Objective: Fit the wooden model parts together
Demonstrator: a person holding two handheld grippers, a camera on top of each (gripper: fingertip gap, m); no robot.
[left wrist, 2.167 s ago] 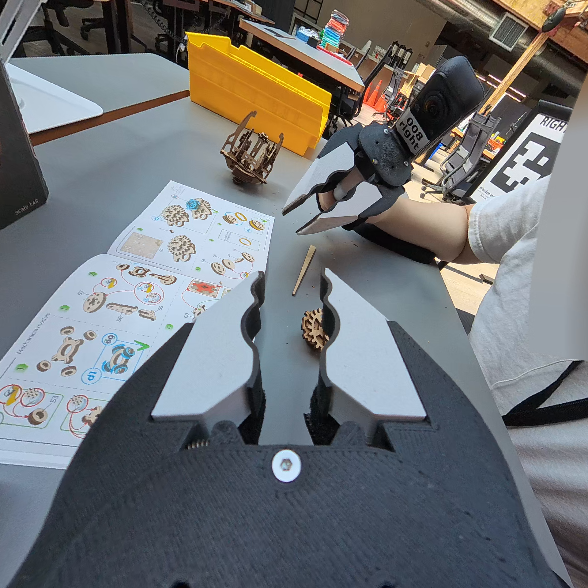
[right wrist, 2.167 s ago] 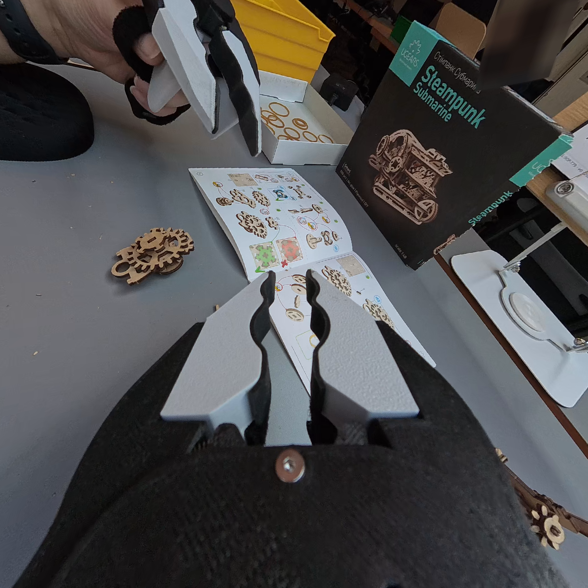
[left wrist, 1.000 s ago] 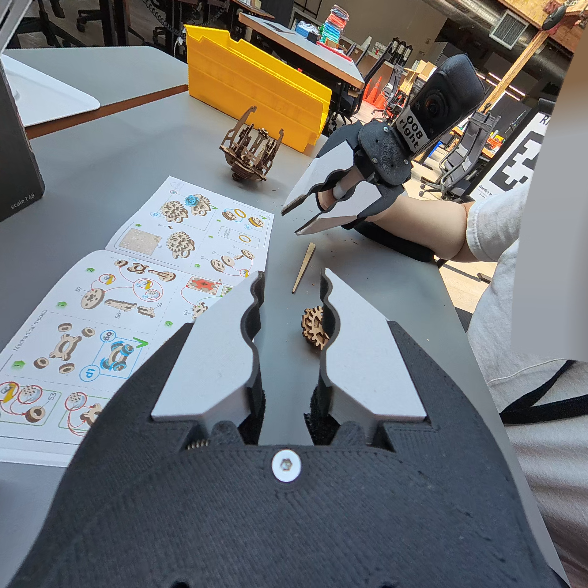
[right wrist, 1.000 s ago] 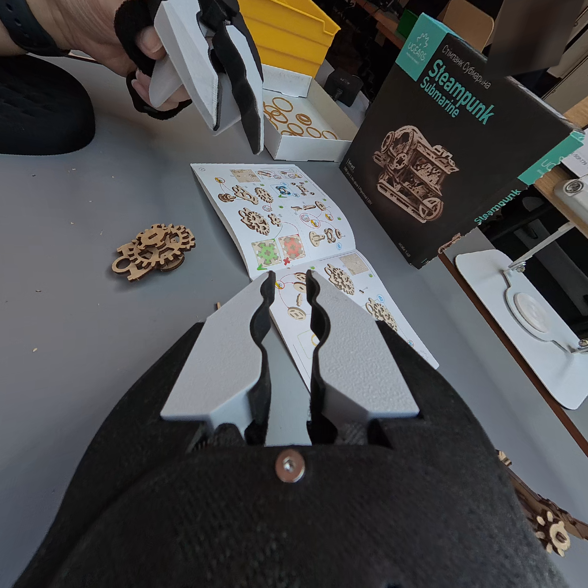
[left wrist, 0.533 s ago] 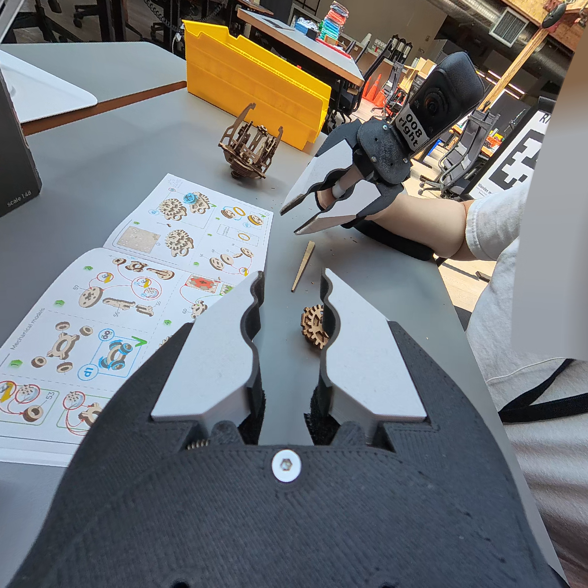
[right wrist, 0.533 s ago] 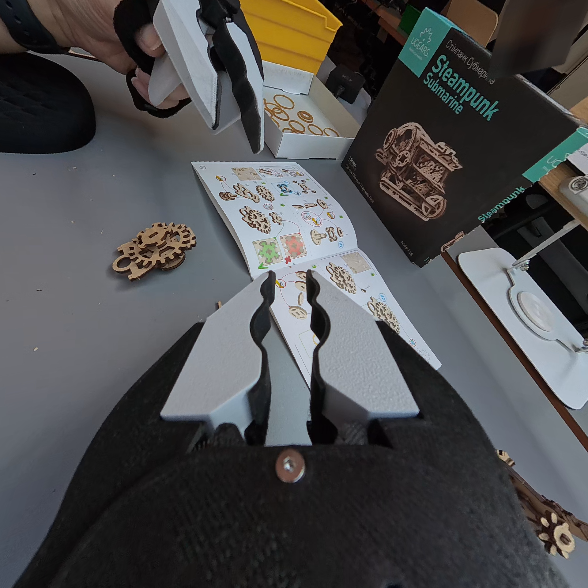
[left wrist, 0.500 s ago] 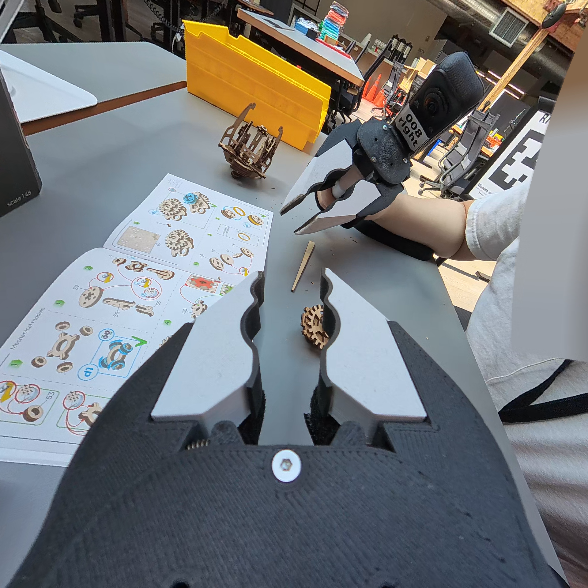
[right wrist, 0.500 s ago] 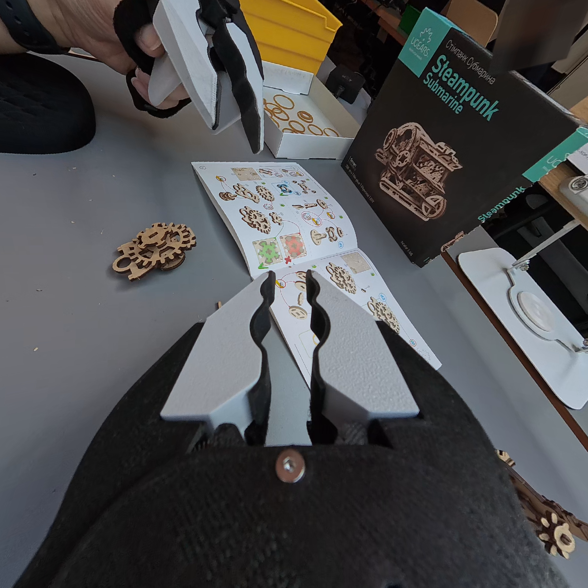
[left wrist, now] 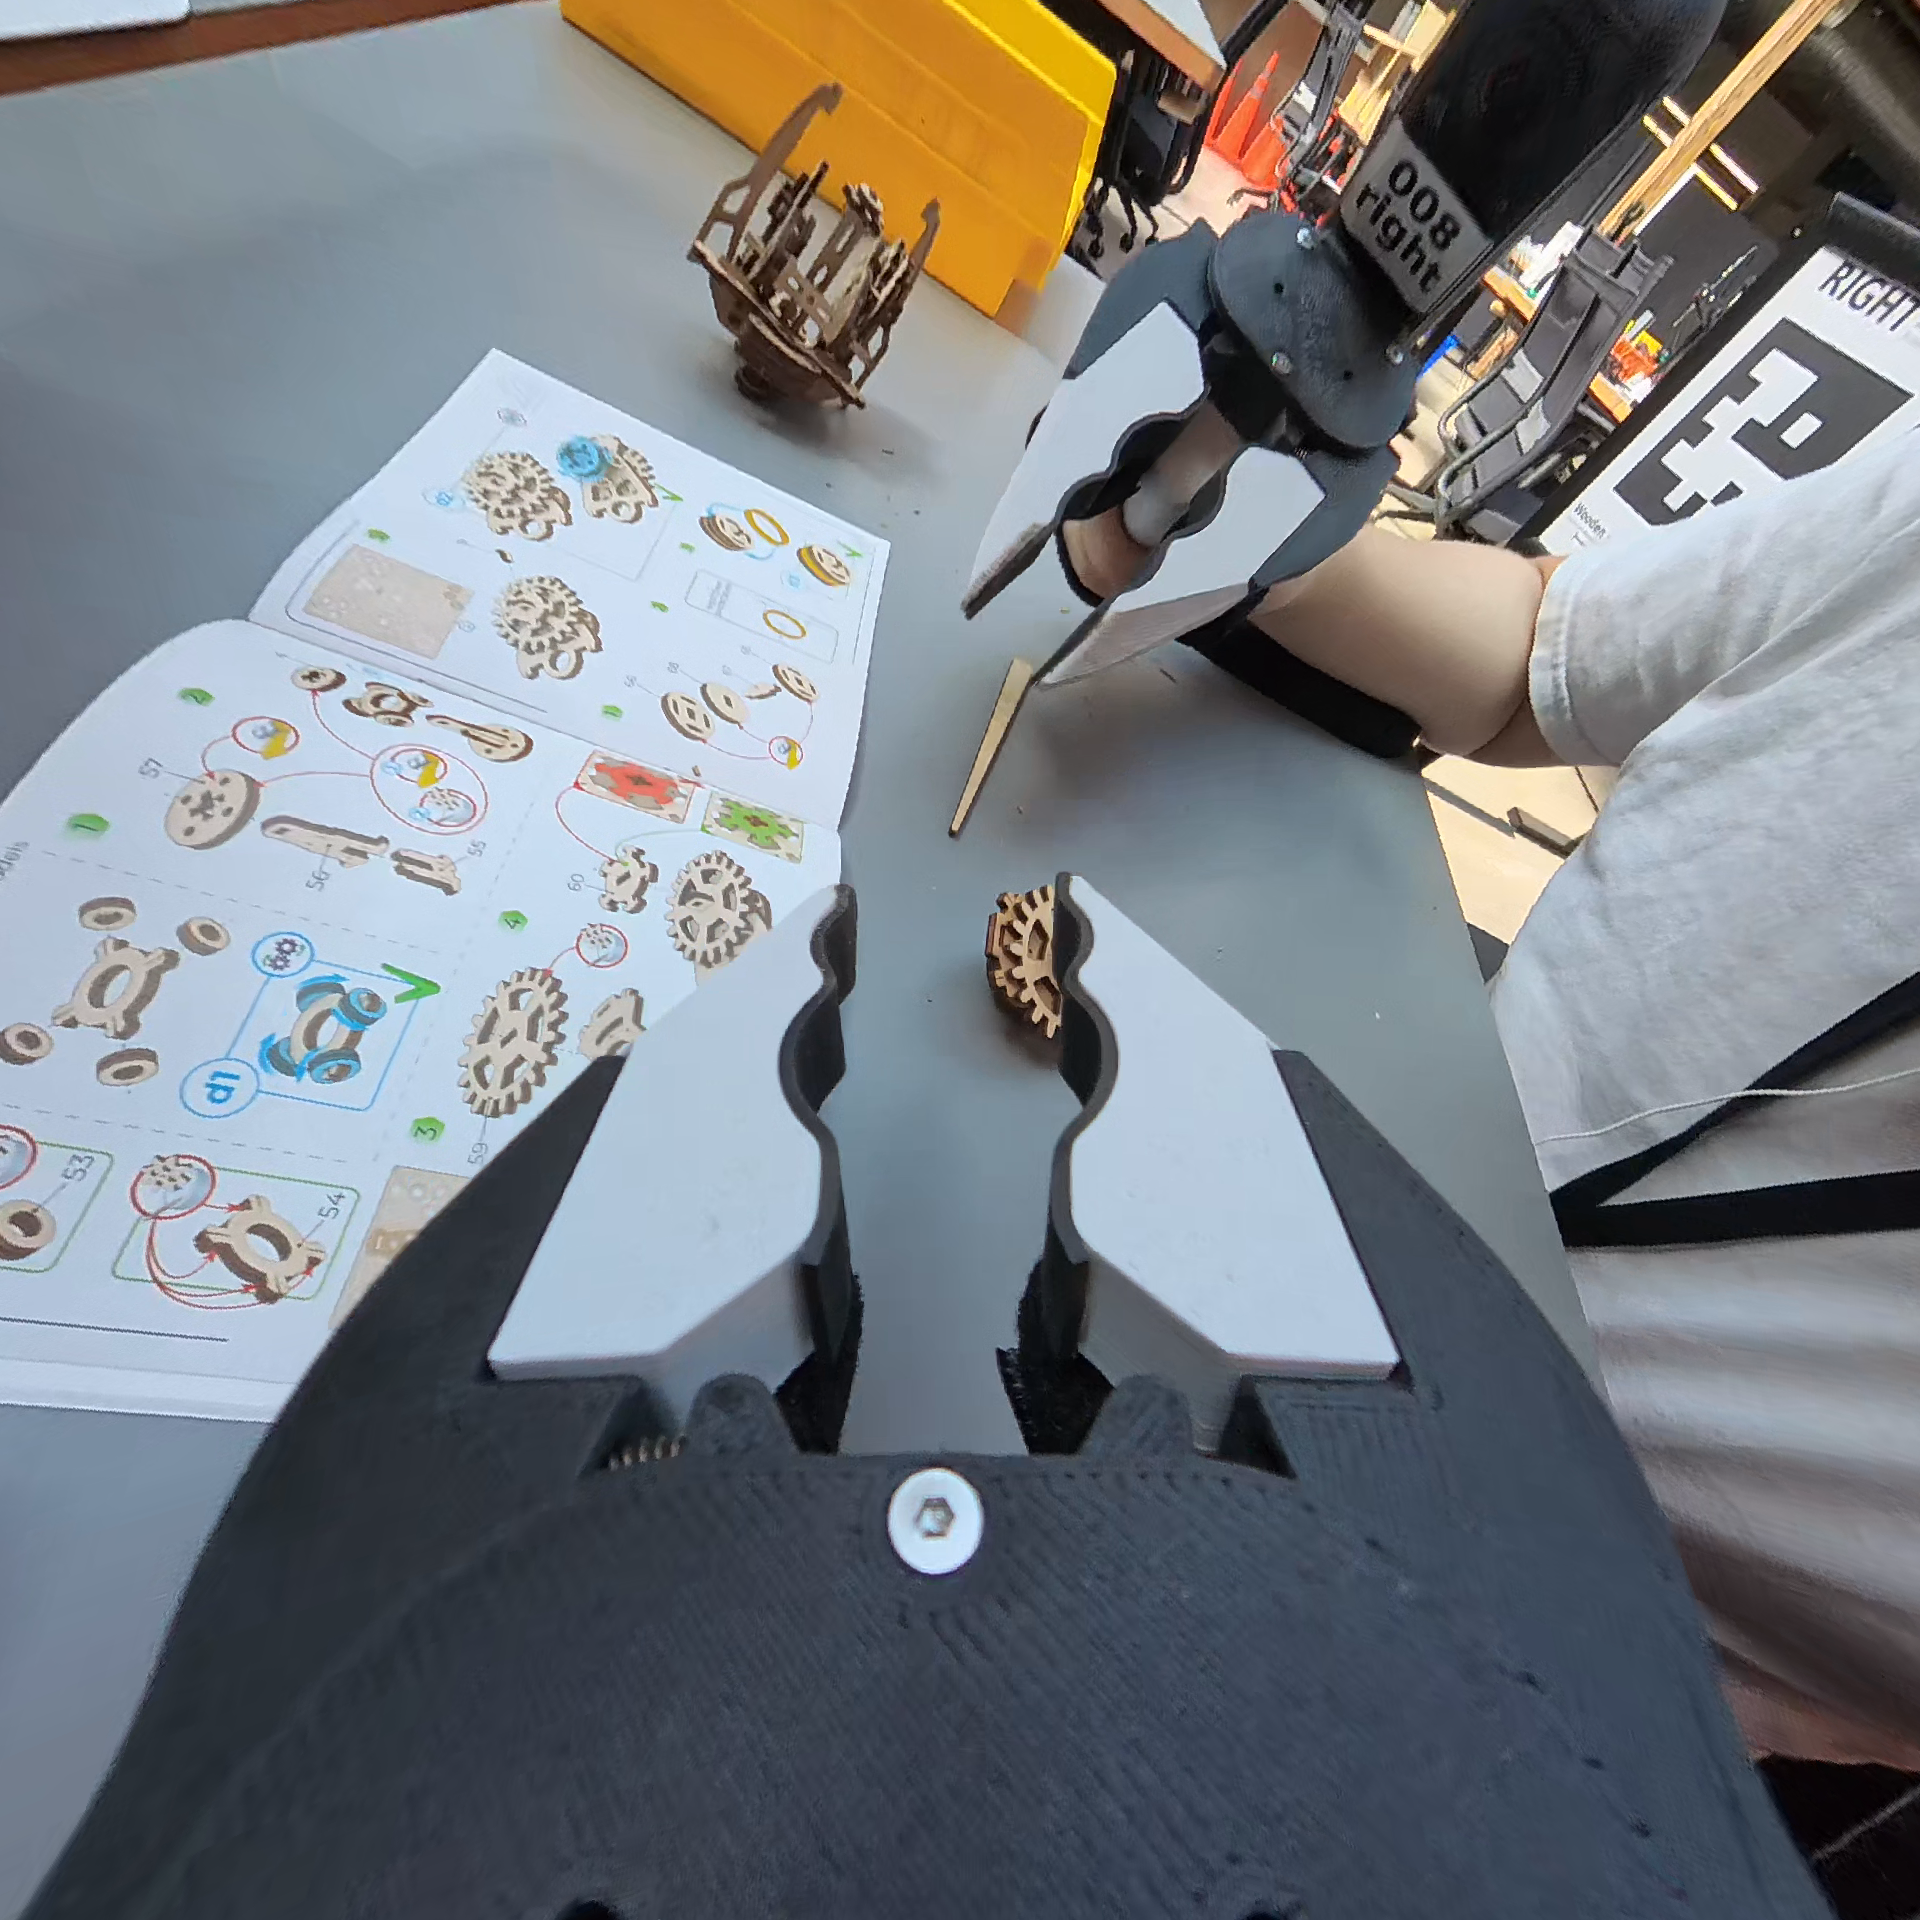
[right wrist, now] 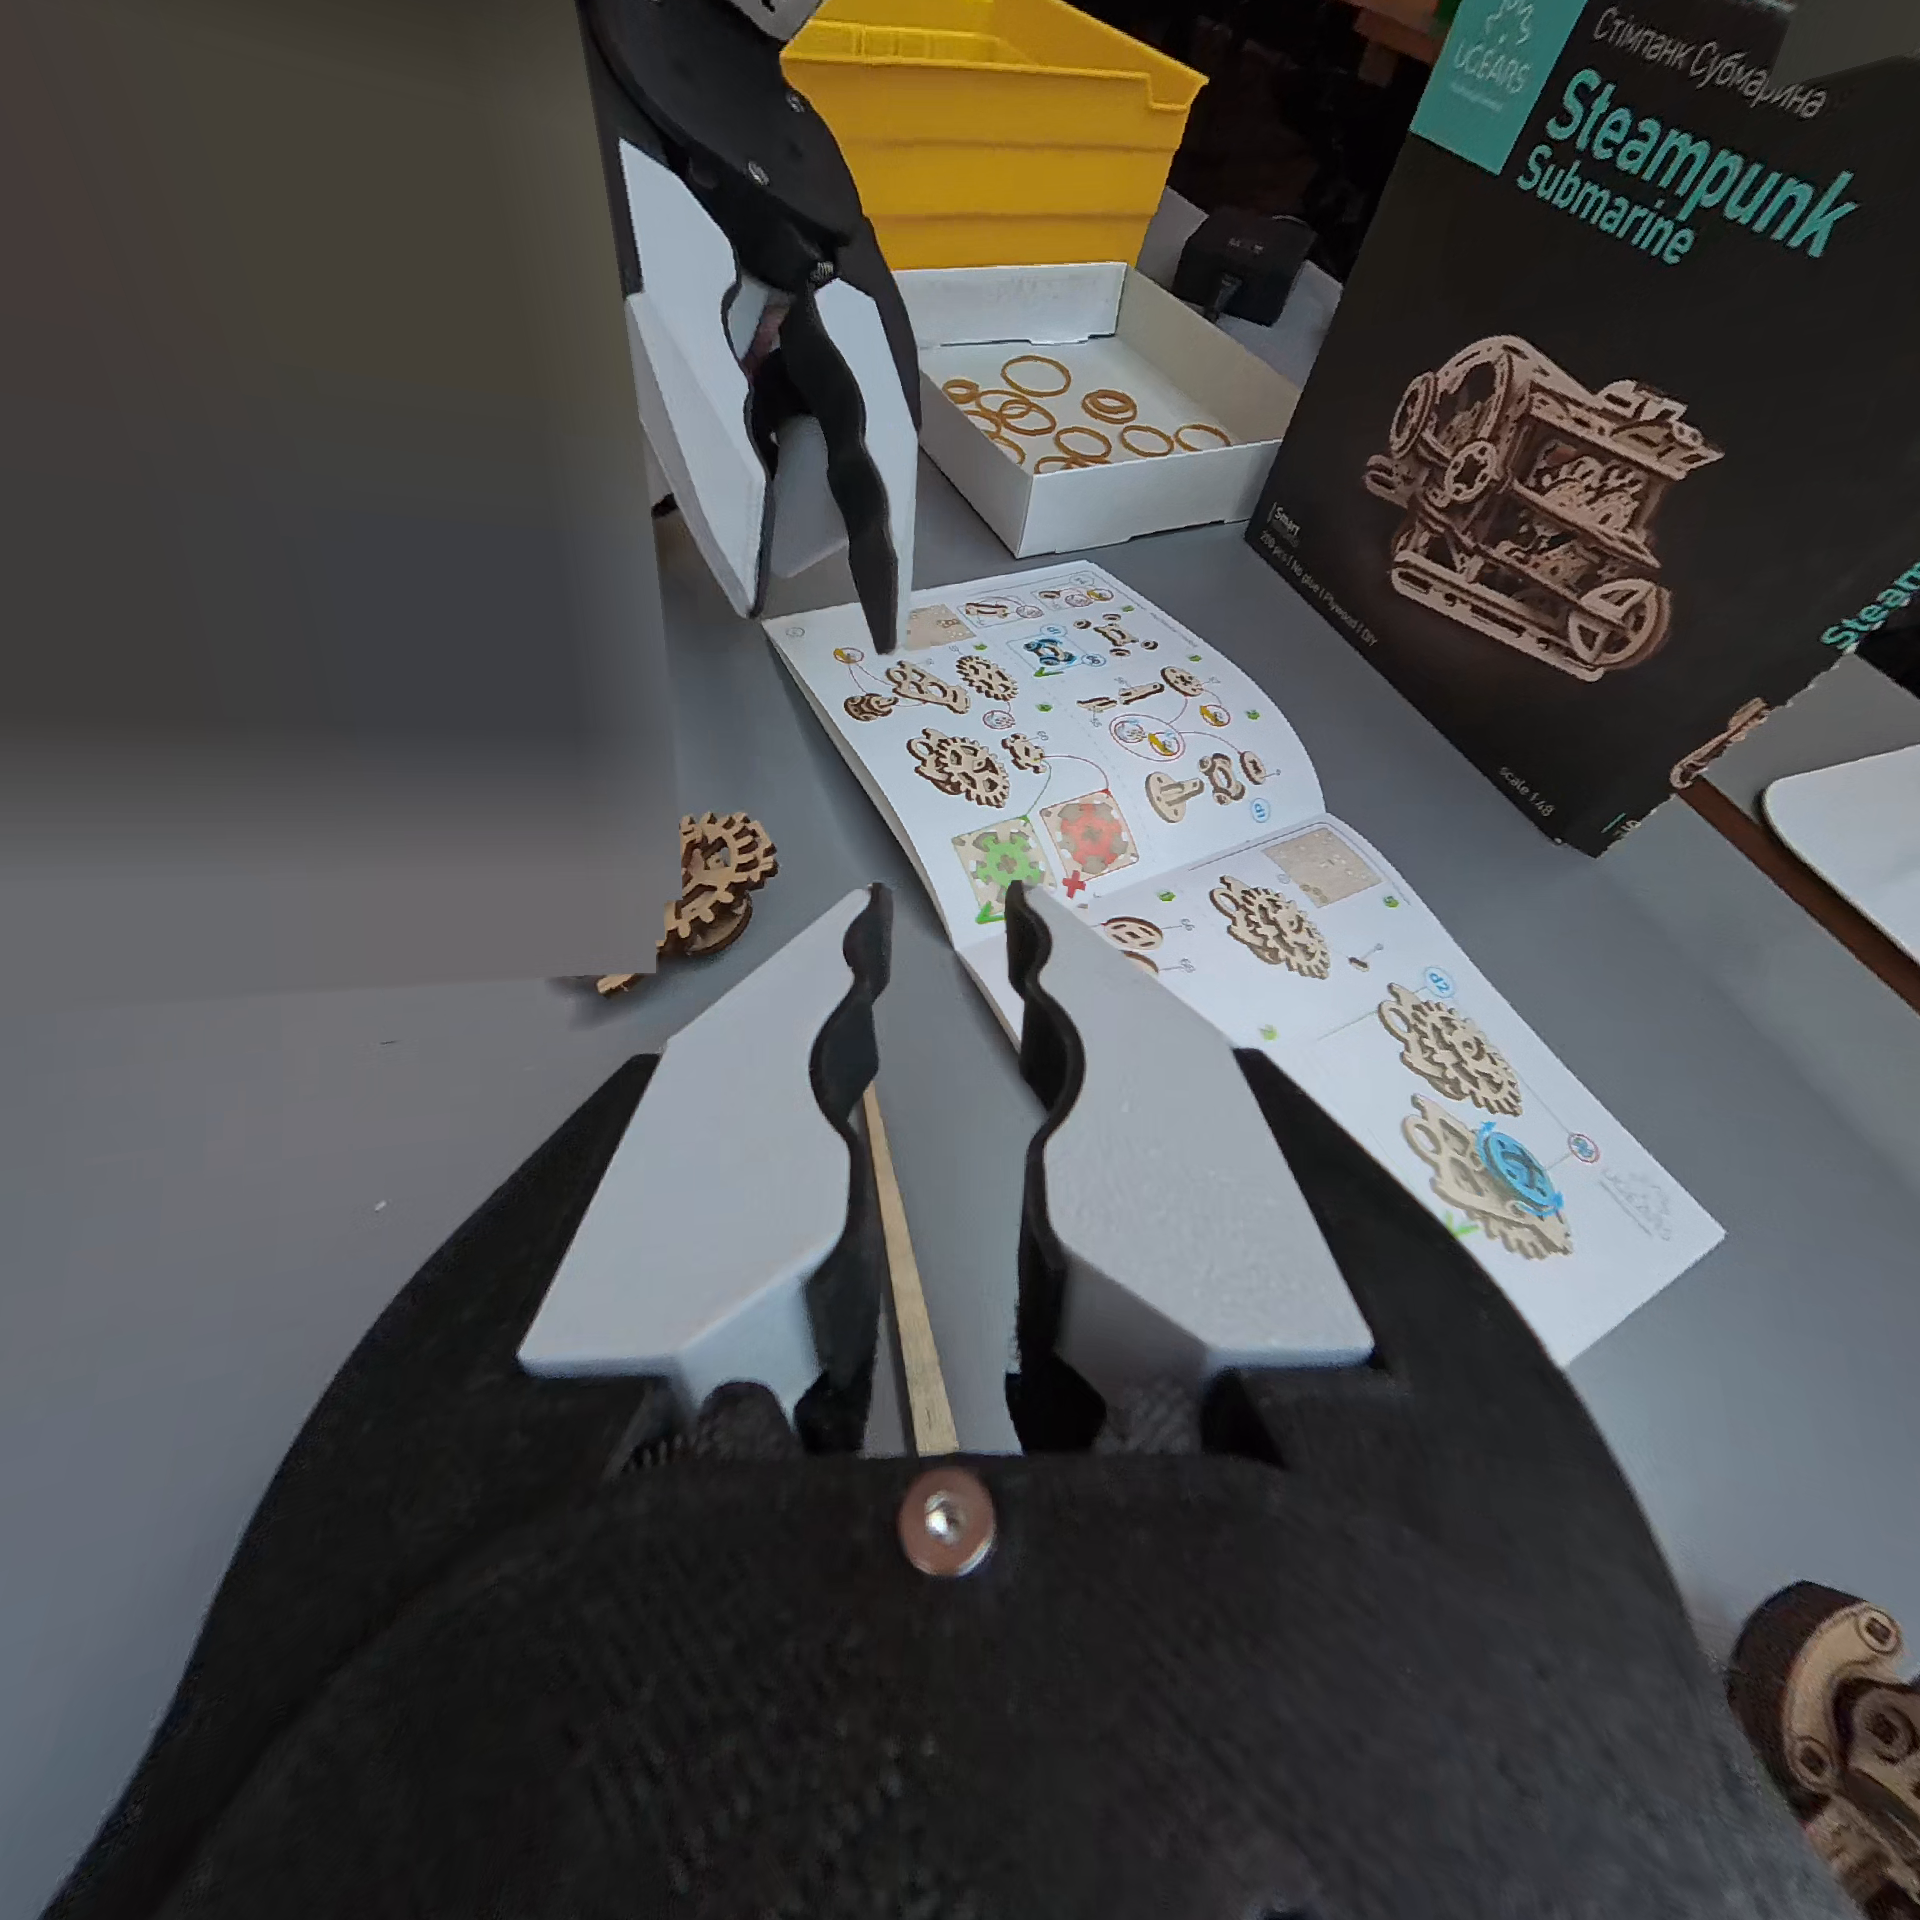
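A flat cluster of wooden gears (left wrist: 1023,977) lies on the grey table, just beside the right finger of my left gripper (left wrist: 956,904), which is open and empty. It also shows in the right wrist view (right wrist: 722,873), partly hidden. A thin wooden stick (left wrist: 992,758) lies ahead of it. My right gripper (right wrist: 945,904) is open and low over this stick (right wrist: 909,1278), which lies on the table between its fingers. In the left wrist view the right gripper (left wrist: 1023,634) has its lower fingertip at the stick's far end. A half-built wooden model (left wrist: 805,281) stands farther back.
An open instruction booklet (left wrist: 416,831) lies left of the parts. A yellow bin (left wrist: 883,125) stands at the back. A white box of rings (right wrist: 1091,436) and a tall black kit box (right wrist: 1610,416) stand beyond the booklet. A person's arm (left wrist: 1455,644) rests at the table's right edge. The left gripper's tips are roughly 8 cm from the right gripper's. My left tips are about 25 cm from the half-built wooden model (left wrist: 805,281), my right tips only 20 cm.
My right gripper has come down and forward, so the stick now lies between its fingers. My left gripper has moved forward and lower towards the gear cluster.
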